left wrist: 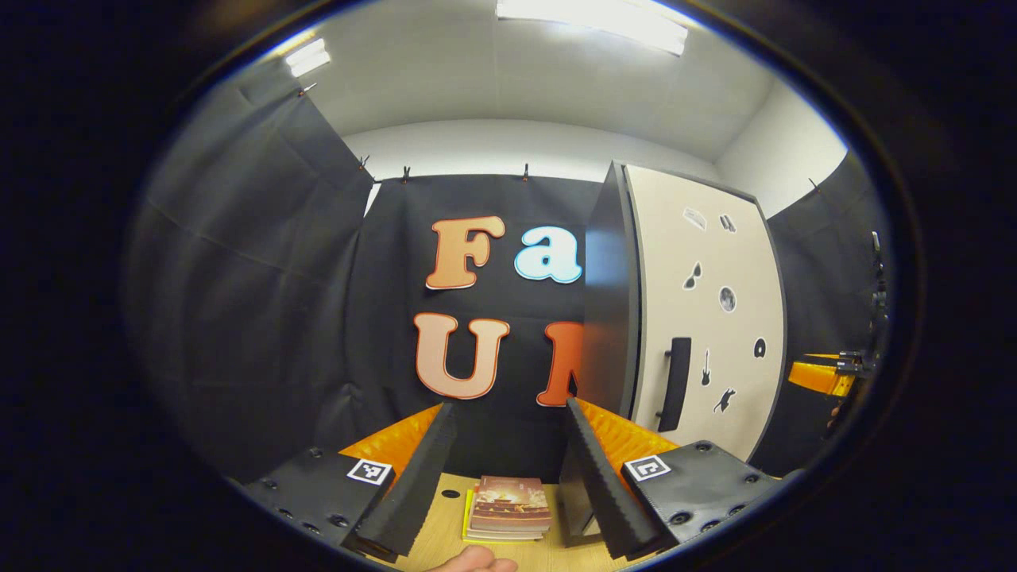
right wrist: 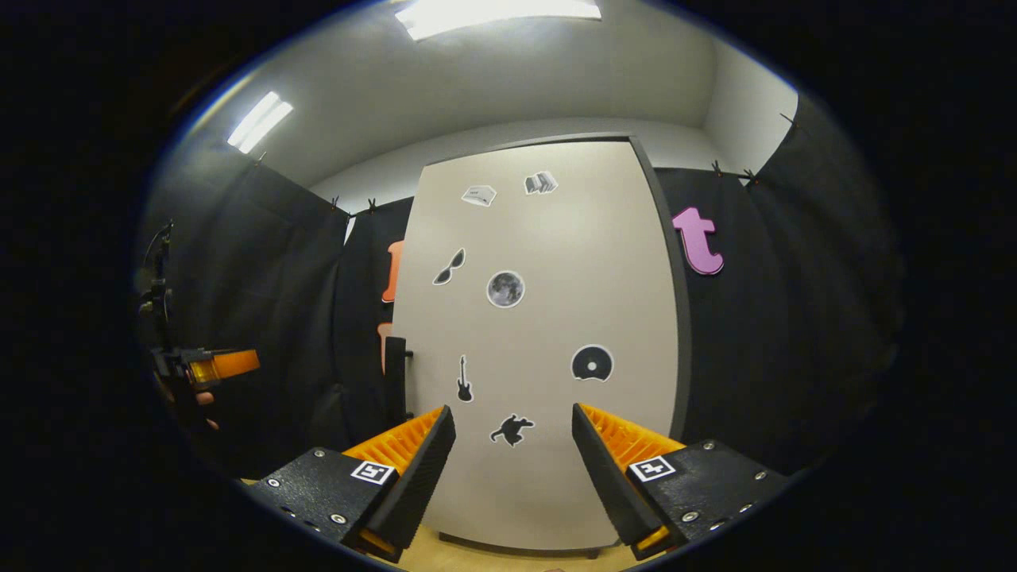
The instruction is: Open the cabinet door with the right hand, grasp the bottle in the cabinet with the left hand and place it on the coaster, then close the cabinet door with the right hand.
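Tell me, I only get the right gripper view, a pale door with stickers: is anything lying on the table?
Observer: Yes. In the left gripper view a small flat stack, like booklets, lies on the wooden table ahead of the left gripper.
Operator: Is that gripper holding anything?
Observer: No, its fingers are spread with nothing between them.
Operator: What's the cabinet like from the side?
Observer: Its side panel is dark, and the door sits flush against it, closed.

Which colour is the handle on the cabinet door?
Black, on the cream cabinet door; the handle shows best in the left gripper view.
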A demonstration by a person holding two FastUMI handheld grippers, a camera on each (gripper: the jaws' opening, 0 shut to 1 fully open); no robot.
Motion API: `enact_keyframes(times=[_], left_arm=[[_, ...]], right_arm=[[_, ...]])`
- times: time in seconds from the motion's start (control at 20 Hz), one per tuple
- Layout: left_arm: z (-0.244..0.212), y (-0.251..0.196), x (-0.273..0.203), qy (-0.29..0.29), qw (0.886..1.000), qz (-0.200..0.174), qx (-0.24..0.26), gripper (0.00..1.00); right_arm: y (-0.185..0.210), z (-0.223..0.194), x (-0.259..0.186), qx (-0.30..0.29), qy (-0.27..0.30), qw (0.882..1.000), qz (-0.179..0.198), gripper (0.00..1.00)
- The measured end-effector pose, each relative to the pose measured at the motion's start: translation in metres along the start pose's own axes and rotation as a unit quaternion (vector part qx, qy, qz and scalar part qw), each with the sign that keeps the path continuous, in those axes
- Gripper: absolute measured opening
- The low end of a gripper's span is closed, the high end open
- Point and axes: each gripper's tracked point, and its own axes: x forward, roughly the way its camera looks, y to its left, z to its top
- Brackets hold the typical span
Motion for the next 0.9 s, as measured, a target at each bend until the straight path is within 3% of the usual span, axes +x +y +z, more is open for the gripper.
enact_keyframes(times=[0.25,0.4,0.55,0.65,0.9], left_arm=[[0.047,-0.002,-0.015,-0.026,0.999,0.003,0.036,0.9],[0.052,-0.015,-0.016,-0.009,1.0,-0.014,0.016,0.91],[0.072,-0.006,-0.02,-0.013,1.0,0.005,0.021,0.9],[0.094,-0.002,-0.021,-0.034,0.999,0.015,0.029,0.91],[0.097,-0.014,-0.032,-0.04,0.998,0.007,0.041,0.91]], right_arm=[[-0.027,0.022,-0.046,-0.037,-0.001,0.999,-0.024,0.94],[-0.038,0.053,-0.069,-0.042,-0.025,0.998,-0.038,0.94],[-0.046,0.076,-0.086,-0.057,-0.04,0.996,-0.049,0.94],[-0.047,0.089,-0.093,-0.062,-0.047,0.995,-0.061,0.94],[-0.039,0.105,-0.104,-0.052,-0.062,0.994,-0.067,0.95]])
